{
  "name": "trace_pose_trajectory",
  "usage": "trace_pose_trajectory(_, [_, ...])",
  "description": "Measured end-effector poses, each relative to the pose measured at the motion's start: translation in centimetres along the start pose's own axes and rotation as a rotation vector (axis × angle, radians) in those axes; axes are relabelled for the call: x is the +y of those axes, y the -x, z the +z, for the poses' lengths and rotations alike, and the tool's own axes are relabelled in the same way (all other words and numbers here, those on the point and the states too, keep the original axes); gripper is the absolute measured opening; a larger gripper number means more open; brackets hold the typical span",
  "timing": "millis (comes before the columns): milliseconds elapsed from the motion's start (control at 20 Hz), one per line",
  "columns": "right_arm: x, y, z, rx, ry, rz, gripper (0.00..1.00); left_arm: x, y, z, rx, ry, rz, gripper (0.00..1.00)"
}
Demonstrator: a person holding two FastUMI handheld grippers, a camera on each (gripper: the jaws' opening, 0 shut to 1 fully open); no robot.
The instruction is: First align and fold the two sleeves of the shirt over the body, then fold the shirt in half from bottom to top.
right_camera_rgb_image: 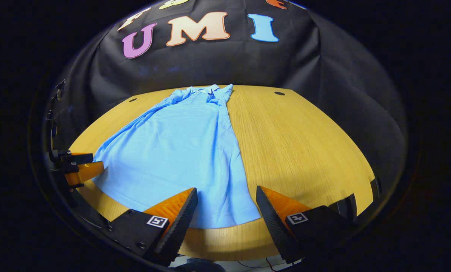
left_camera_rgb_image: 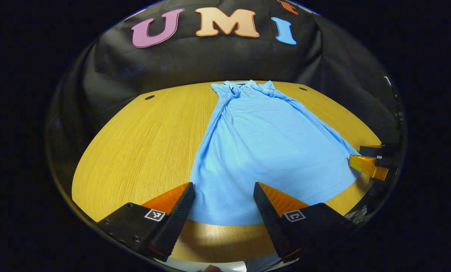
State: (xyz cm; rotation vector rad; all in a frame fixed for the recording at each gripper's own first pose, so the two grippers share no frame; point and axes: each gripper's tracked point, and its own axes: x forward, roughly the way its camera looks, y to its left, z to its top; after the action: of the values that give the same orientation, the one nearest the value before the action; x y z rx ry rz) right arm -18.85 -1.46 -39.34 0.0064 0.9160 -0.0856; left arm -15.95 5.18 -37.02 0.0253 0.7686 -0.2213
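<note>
Jaws of both grippers wide apart, empty, above shirt (left_camera_rgb_image: 263, 151) hem, table (left_camera_rgb_image: 142, 143).

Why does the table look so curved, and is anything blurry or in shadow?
In the left gripper view the fisheye lens bows the table edge; the shirt is sharp, with a soft shadow under the left tongs. In the right gripper view there is the same bowing, evenly lit, with shadow beneath the right tongs.

Wedge-shaped ridged fingers on black blocky gripper (left_camera_rgb_image: 223, 190) bodies with square coded tags, small screws.
</note>
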Motion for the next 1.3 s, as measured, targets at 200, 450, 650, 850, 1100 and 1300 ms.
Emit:
trace_pose_trajectory(200, [1.6,-0.5,-0.4,0.012,0.017,0.047,0.84,-1.7,0.0,0.2,-0.051,-0.022,-0.05,0.9])
trace_pose_trajectory(450, [4.0,-0.1,-0.9,0.025,-0.042,0.126,0.12,-3.6,0.0,0.1,-0.053,0.032,-0.084,0.05])
trace_pose_trajectory(650, [4.9,0.2,-1.3,0.095,-0.057,0.175,0.09,-3.9,0.2,-0.1,0.016,0.108,-0.126,0.0])
trace_pose_trajectory(850, [5.0,0.2,-1.4,0.088,0.021,0.147,0.09,-3.9,0.3,-0.2,0.075,0.033,-0.144,0.0])
trace_pose_trajectory(1100, [5.1,0.2,-1.3,0.097,0.112,0.137,0.09,-3.9,0.3,-0.2,0.101,0.06,-0.127,0.0])
trace_pose_trajectory(1300, [5.2,0.1,-1.4,0.105,0.154,0.133,0.09,-3.7,0.3,-0.2,0.09,0.054,-0.119,0.0])
